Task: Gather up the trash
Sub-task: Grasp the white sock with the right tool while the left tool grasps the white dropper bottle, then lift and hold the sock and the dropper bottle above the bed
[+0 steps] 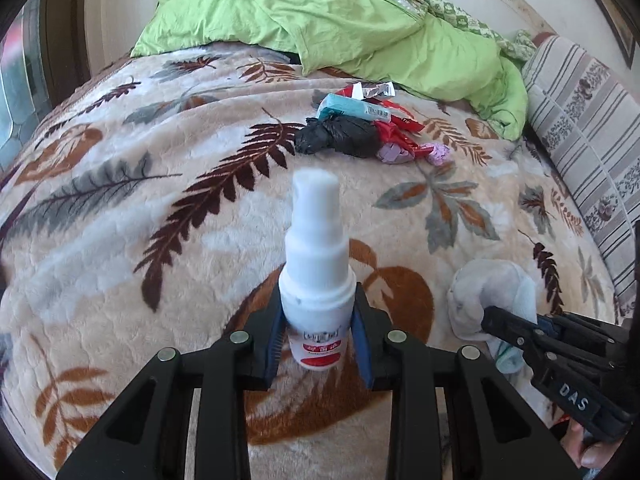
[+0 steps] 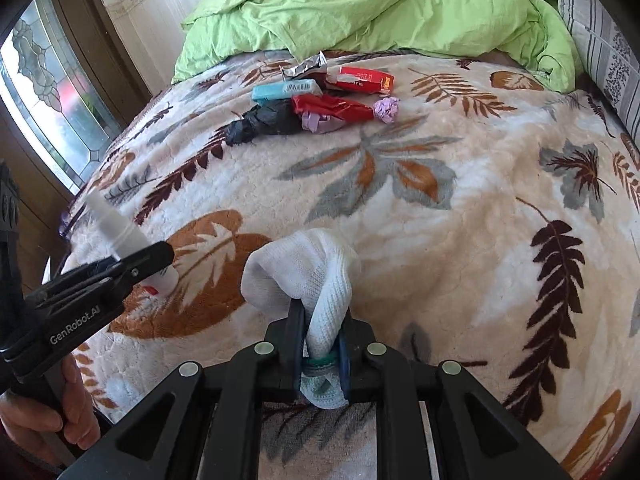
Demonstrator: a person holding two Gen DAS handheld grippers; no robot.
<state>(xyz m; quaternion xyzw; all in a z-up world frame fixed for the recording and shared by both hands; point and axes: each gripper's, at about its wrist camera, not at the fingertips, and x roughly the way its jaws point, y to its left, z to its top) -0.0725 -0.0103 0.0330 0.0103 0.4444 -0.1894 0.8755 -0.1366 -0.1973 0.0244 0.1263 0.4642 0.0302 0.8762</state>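
Observation:
My left gripper (image 1: 318, 320) is shut on a small white spray bottle (image 1: 316, 256) with a red label, held above the bed; it also shows in the right wrist view (image 2: 120, 232). My right gripper (image 2: 322, 332) is shut on a white sock (image 2: 308, 268) with a green band; the sock also shows in the left wrist view (image 1: 492, 292). A trash pile lies farther up the bed: a black bag (image 1: 340, 136), a teal box (image 1: 348, 108), red wrappers (image 2: 332, 108), a red box (image 2: 360, 78), purple crumpled paper (image 2: 387, 109) and foil (image 2: 306, 66).
The bed has a leaf-patterned fleece blanket (image 2: 460, 208). A green duvet (image 1: 340, 16) is heaped at the head. A striped cushion (image 1: 580, 120) runs along the right side. A stained-glass window (image 2: 44, 92) is at the left.

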